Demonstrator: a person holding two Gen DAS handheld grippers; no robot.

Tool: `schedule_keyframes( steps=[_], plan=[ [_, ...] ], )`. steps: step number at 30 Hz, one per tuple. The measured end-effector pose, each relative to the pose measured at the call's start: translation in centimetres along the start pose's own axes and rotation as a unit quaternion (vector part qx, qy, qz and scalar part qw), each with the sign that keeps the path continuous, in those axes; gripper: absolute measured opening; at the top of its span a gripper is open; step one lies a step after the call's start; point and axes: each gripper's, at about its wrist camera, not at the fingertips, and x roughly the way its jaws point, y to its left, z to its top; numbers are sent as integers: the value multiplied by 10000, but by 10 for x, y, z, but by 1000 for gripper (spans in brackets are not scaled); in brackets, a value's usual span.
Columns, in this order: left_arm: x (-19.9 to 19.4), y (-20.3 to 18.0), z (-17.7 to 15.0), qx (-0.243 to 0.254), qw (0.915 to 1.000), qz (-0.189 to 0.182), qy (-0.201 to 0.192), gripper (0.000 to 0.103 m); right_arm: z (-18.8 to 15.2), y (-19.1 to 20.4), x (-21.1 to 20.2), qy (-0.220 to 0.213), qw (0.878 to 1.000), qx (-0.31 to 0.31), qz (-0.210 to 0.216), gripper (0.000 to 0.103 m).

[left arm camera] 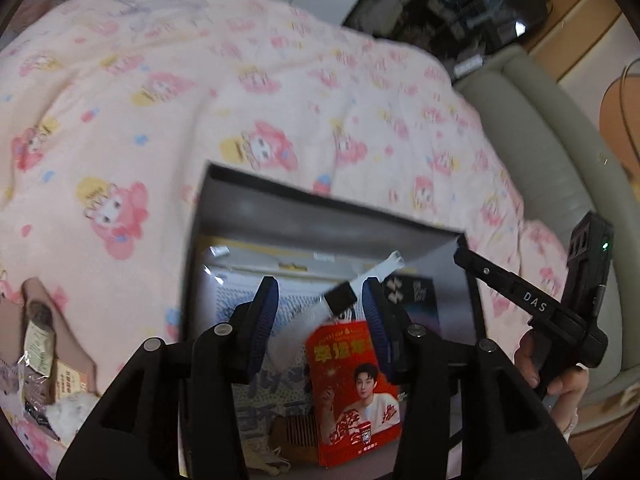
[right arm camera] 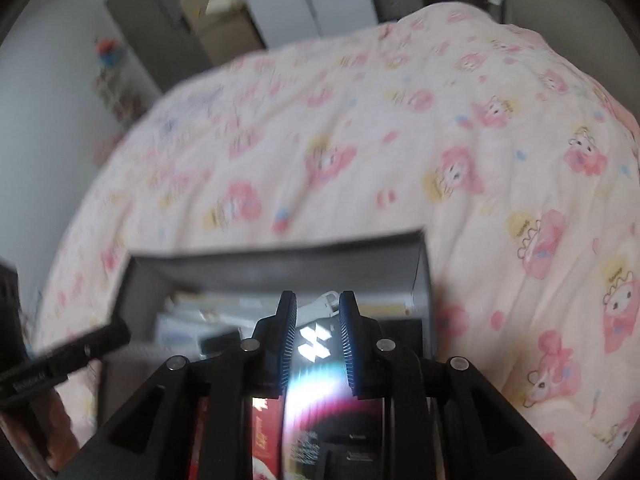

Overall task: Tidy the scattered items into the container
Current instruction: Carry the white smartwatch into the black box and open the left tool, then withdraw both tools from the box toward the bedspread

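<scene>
A grey box (left arm camera: pixel 280 208) sits on the pink cartoon quilt (left arm camera: pixel 160 100). Inside lie a red carton (left arm camera: pixel 352 384) with a printed figure, blue-and-white packets (left arm camera: pixel 240 300) and a dark glossy packet (left arm camera: pixel 404 292). My left gripper (left arm camera: pixel 320 284) hangs over the box, open; a blurred white brush-like item with a black band (left arm camera: pixel 344 298) shows between its fingertips, and the pads do not press on it. My right gripper (right arm camera: pixel 316 300) is open over the box (right arm camera: pixel 260 272), above the dark glossy packet (right arm camera: pixel 316 344), which is blurred and untouched. Its arm (left arm camera: pixel 520 292) reaches over the box's right rim.
Loose packets (left arm camera: pixel 40 352) and a white fluffy thing (left arm camera: pixel 72 408) lie on the quilt left of the box. A grey padded bed edge (left arm camera: pixel 560 140) runs along the right. A hand (left arm camera: pixel 560 376) holds the right gripper. Cupboards (right arm camera: pixel 180 20) stand beyond the bed.
</scene>
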Motion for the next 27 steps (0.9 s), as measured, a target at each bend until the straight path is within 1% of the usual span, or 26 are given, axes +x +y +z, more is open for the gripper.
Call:
schedule_keyframes(
  steps=[1, 2, 3, 4, 5, 6, 7, 9, 10, 11, 12, 14, 16, 18, 20, 22, 25, 27],
  plan=[
    [-2, 1, 1, 27, 10000, 21, -45, 40, 2, -2, -1, 88, 9998, 50, 192, 18],
    [-2, 0, 1, 90, 9999, 33, -32, 30, 1, -1, 2, 255, 9990, 53, 358, 18],
    [-2, -3, 1, 172, 9998, -28, 46, 26, 0, 0, 6, 431, 9981, 19, 429, 18],
    [-1, -6, 1, 226, 9995, -181, 160, 23, -3, 3, 10, 595, 9973, -43, 426, 18],
    [3, -10, -2, 269, 9983, -383, 336, 22, -6, 6, 17, 777, 9962, -130, 368, 18],
    [10, -15, -7, 338, 9964, -493, 602, 20, -10, 10, 25, 971, 9946, -235, 284, 18],
    [21, -20, -13, 414, 9942, -423, 902, 19, -13, 14, 32, 1124, 9929, -329, 216, 18],
    [46, -26, -24, 509, 9891, -86, 1379, 15, -15, 22, 45, 1350, 9897, -464, 133, 18],
    [58, -25, -28, 511, 9865, 100, 1554, 12, -13, 25, 51, 1442, 9882, -512, 121, 18],
    [69, -23, -31, 476, 9840, 298, 1691, 12, -11, 27, 59, 1541, 9866, -518, 114, 18],
    [76, -20, -32, 448, 9828, 429, 1740, 12, -9, 28, 65, 1634, 9853, -477, 120, 18],
    [84, -15, -27, 394, 9834, 631, 1653, 12, -5, 28, 79, 1862, 9817, -322, 221, 19],
    [87, -8, -16, 263, 9865, 747, 1434, 12, -1, 27, 89, 1964, 9799, -196, 279, 19],
    [86, -3, -6, 157, 9892, 869, 1169, 12, 0, 27, 90, 1867, 9820, -222, 206, 19],
    [82, 2, 1, 100, 9901, 952, 1022, 12, -3, 27, 87, 1799, 9830, -356, 127, 19],
    [82, 7, 5, 52, 9906, 853, 1067, 12, -6, 25, 86, 1851, 9817, -413, 165, 19],
    [87, 12, 7, 23, 9879, 914, 1249, 12, -6, 21, 82, 1824, 9821, -418, 192, 18],
    [85, 11, 10, -6, 9893, 807, 1219, 12, -4, 21, 83, 1736, 9839, -390, 184, 19]
  ],
)
